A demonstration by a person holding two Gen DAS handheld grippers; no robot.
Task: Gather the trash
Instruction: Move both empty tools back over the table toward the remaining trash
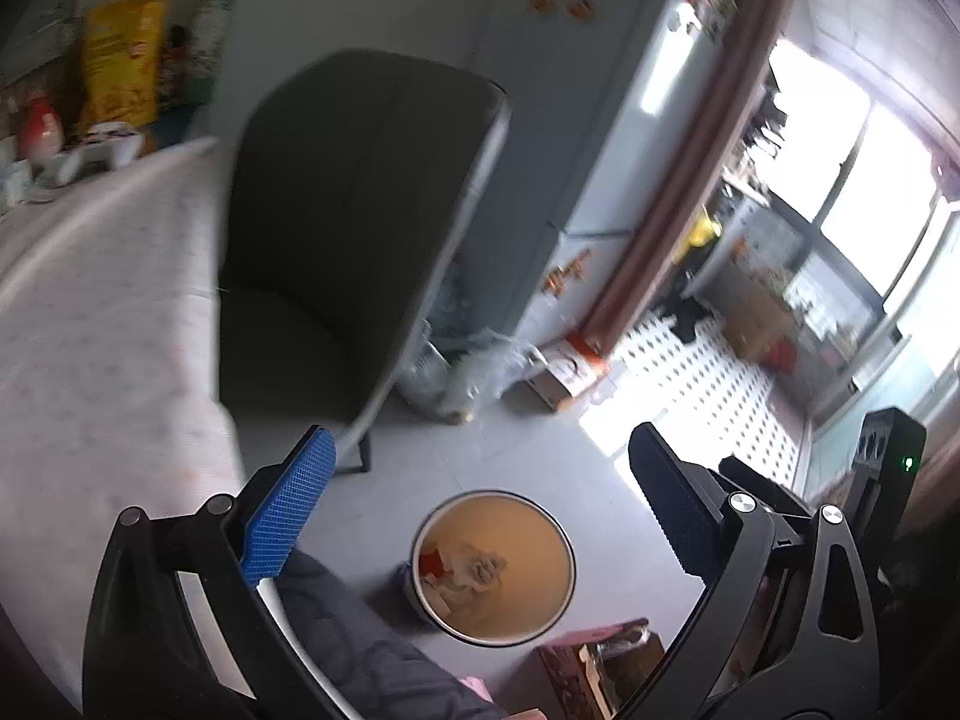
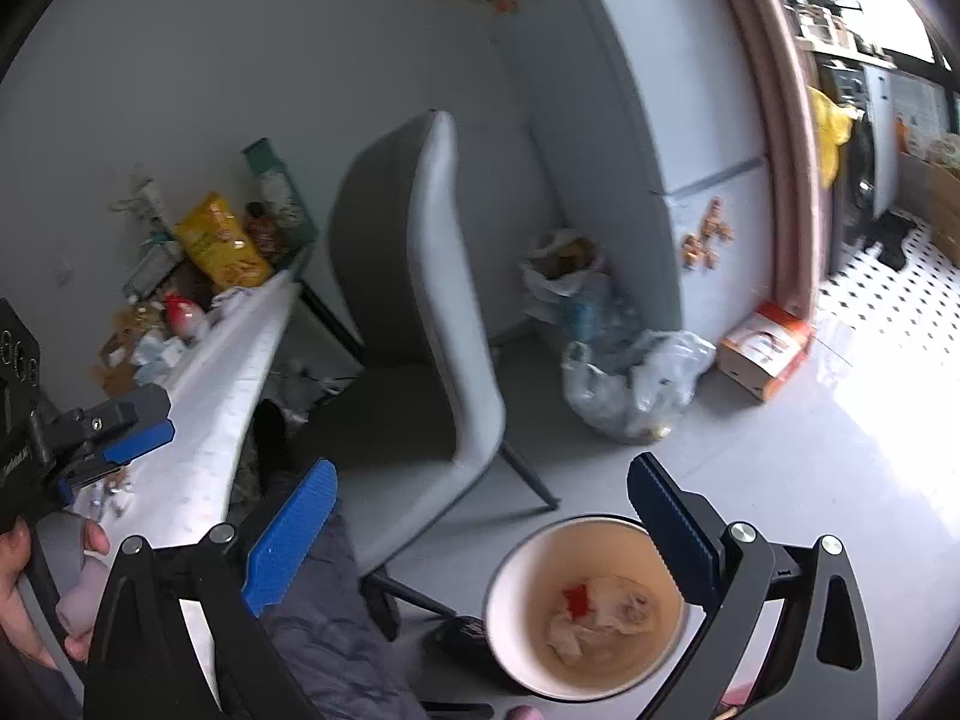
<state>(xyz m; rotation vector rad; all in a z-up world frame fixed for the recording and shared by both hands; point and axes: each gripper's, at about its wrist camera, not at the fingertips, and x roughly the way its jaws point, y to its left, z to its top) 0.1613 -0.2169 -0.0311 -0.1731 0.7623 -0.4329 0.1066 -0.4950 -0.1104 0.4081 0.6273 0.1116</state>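
The left gripper stands wide open with nothing between its jaws, and the right gripper is just as wide and just as empty; no earlier view is needed to see that neither carries anything. In the lower centre of both wrist views sits the round waste bin, open-topped, with crumpled paper and a red scrap lying at its bottom. Both tools hang above it and a little to its near side.

Judging from that, a load looks delivered and the step in hand is to go back for more. To do it well, lift clear of the bin rim before swinging away (the right gripper's dark finger overlaps the rim in its own view, so a sideways sweep could tip the bin). Keep the jaws wide on the way.

The likely source is the table with its pale speckled cloth, running from lower left toward the middle left of the right wrist view. The left gripper shows there at the left edge, over the near end, where small scraps lie on the cloth. Farther up the table are a yellow snack bag and other clutter, too blurred to sort into trash or not.

The grey chair stands between table and bin; route around its back.
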